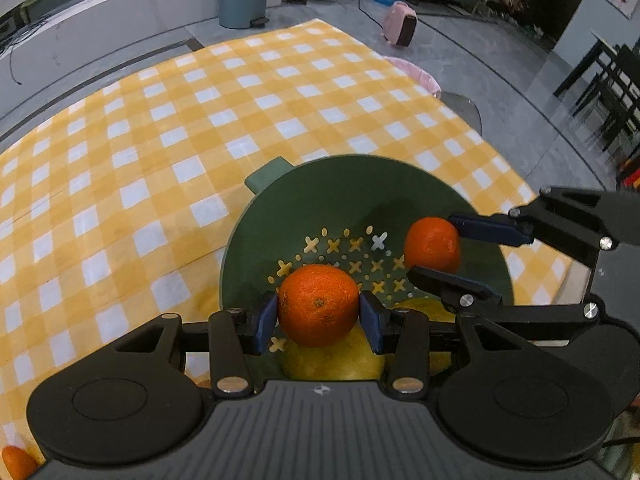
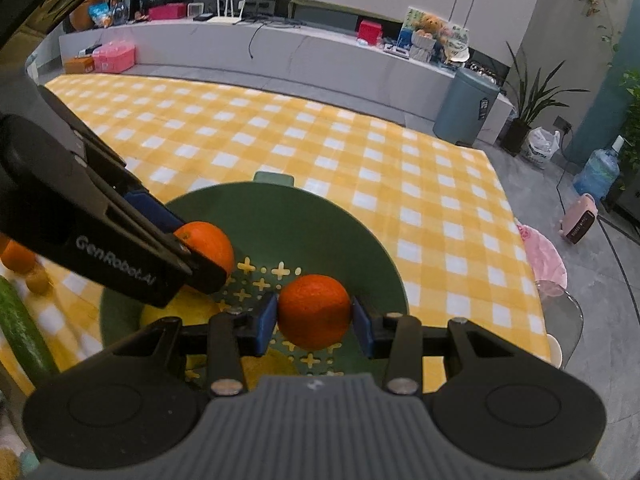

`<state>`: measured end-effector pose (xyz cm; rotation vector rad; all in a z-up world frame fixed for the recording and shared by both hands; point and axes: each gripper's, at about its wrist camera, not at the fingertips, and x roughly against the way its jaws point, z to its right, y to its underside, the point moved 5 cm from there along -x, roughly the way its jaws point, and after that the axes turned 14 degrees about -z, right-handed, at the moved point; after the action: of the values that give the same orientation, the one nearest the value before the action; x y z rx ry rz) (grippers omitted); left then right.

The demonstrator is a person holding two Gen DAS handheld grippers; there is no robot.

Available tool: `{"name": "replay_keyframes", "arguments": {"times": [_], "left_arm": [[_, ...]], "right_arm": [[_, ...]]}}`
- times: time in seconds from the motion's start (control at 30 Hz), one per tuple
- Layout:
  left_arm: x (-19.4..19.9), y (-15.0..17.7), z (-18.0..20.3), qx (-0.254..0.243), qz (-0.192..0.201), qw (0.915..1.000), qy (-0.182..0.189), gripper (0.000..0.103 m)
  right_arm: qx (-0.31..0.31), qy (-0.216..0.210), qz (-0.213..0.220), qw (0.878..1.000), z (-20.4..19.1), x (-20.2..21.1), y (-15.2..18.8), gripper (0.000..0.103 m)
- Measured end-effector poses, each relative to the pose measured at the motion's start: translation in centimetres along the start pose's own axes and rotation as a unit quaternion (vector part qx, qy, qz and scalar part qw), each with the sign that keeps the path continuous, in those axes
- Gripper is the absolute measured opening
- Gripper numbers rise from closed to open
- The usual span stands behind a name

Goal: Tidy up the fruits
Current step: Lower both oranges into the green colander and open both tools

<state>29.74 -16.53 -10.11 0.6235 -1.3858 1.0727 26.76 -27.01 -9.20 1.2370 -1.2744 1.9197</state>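
Orange fruit sits clamped in both grippers above the green colander [image 1: 280,216]: the left gripper [image 1: 318,316] holds the bigger orange [image 1: 318,304] between its blue pads, and the right gripper [image 2: 314,318] holds the smaller orange [image 2: 314,310] the same way, each fruit pinched across its middle with the pads pressing on both sides. Below and just behind the left fingers lies a yellow fruit [image 1: 332,364], already in the colander; the perforated floor shows ahead of both sets of fingers. To do this step well, I judge each orange should be lowered close to the floor before the fingers part, so it neither drops hard nor bounces out. The two grippers are near one another, the right one crossing just ahead of the left fingers, so releasing one at a time looks safer, aiming for bare floor beside the yellow fruit. A cucumber [image 2: 20,328] lies far left of the right fingers on the checked table [image 2: 320,140]. The only legible writing is "GenRobot.AI" on the left gripper's side.
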Motion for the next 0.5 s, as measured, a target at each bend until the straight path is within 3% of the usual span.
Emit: {"name": "replay_keyframes", "arguments": {"times": [0.4,0.5], "left_arm": [[-2.0,-1.1,-0.8,0.014,-0.02,0.9995,0.022,0.05],[-2.2,-1.2,-0.6,0.011,-0.019,0.9997,0.014,0.051]], "right_arm": [[0.006,-0.017,-0.027,0.999,-0.1,-2.6,0.0,0.038],[0.0,-0.024,-0.028,0.999,-0.2,-2.9,0.3,0.038]]}}
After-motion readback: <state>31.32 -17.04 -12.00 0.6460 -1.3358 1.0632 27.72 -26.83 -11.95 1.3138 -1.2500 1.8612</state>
